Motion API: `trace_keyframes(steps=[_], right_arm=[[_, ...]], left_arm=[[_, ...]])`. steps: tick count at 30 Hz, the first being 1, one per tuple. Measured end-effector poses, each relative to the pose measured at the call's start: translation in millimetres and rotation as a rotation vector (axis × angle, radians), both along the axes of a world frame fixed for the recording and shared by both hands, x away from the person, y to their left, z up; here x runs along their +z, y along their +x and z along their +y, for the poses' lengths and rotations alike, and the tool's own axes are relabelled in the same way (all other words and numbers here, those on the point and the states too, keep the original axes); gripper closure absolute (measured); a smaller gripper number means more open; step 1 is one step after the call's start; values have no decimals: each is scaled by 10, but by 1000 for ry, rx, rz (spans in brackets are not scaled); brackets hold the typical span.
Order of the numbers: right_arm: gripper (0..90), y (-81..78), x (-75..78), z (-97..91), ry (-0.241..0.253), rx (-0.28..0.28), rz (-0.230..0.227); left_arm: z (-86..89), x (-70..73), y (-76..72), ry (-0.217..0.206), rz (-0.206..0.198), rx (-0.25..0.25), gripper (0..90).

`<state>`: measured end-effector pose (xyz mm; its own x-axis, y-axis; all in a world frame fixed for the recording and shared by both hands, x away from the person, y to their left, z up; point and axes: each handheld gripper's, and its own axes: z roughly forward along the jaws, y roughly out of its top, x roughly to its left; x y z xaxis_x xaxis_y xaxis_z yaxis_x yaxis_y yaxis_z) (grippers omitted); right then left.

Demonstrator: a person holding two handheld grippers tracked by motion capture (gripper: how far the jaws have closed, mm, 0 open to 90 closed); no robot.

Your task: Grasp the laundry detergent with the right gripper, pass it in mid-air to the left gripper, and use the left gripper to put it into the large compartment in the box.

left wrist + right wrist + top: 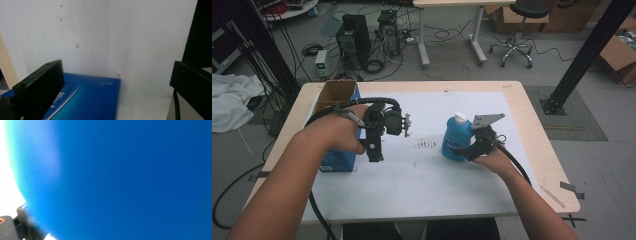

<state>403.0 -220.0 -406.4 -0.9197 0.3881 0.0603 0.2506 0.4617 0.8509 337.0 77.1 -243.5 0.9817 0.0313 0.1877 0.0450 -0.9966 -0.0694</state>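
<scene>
A blue bottle (456, 140) with a white cap (460, 119) stands upright on the white mat (422, 175), right of the middle. My right gripper (472, 147) is shut on its lower right side. In the right gripper view the bottle (125, 180) sits blurred and very close, with one finger (7, 227) at the bottom left. My left gripper (373, 150) hangs open, jaws pointing down, beside the right edge of a blue box (337, 162) with an open cardboard top. In the left gripper view its jaws stand wide apart (115, 72) over the box (87, 100) and the mat.
The wooden table (532, 125) has a strip of tape (572, 189) near its right front corner. Behind it on the floor are computer towers (354, 37), cables, a white desk leg (423, 35) and a stool (517, 30). A black post (582, 55) rises at the right.
</scene>
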Motion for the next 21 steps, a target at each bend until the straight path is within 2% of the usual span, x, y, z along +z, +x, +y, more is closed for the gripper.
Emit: trace_keyframes(steps=[10,16,21], right_arm=[[53,12,-53,-18,14,-10,-1],[88,5,-51,-26,39,-1,-10],[118,12,-60,-18,48,4,0]], left_arm=[[-3,4,0,5,-2,1,1],[-10,-5,-4,6,-1,2,1],[-7,0,-6,7,-4,1,1]])
